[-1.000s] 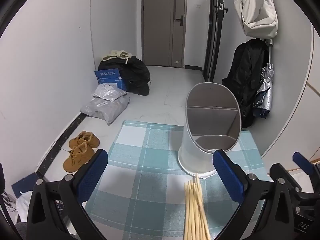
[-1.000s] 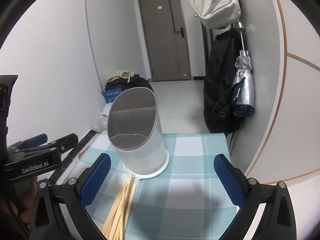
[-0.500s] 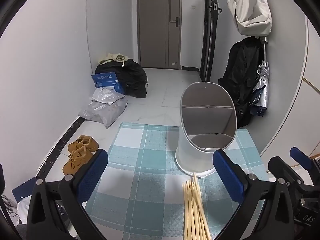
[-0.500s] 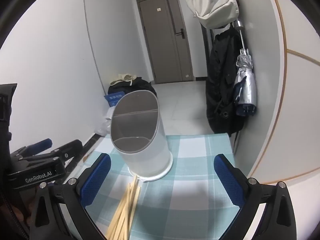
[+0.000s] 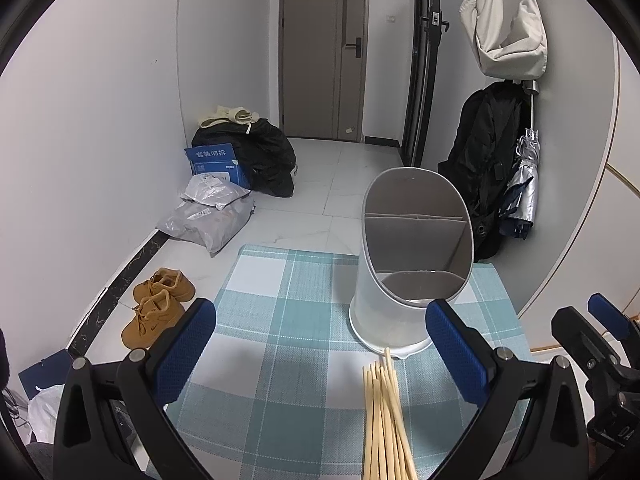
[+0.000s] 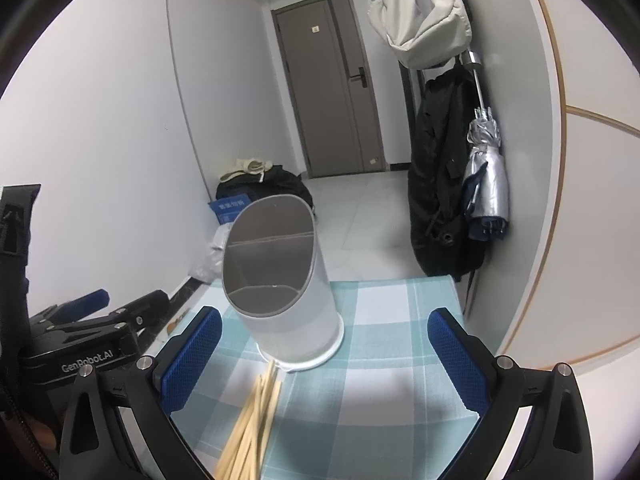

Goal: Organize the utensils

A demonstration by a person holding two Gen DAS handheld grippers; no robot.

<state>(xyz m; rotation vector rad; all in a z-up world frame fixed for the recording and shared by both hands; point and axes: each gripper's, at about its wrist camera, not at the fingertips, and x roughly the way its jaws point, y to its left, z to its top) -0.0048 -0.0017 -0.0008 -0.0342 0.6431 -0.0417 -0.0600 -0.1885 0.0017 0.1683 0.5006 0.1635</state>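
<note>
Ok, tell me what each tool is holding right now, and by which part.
Nothing is held. The left tool and the right tool are both open and empty; the chopsticks lie on the checked mat by the holder.

One utensil holder [image 5: 404, 280], one bundle of chopsticks [image 5: 386, 420], two shoes [image 5: 158, 304], one umbrella [image 5: 524, 188].

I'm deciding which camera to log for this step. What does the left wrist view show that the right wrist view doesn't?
Only the left wrist view shows the tan shoes on the floor and the right gripper at its right edge.

Only the right wrist view shows the left gripper side-on, labelled GenRobot.AI.

Both show the white divided holder, the chopsticks lying before it, the plaid mat, and each camera's own jaws wide open, holding nothing.
</note>
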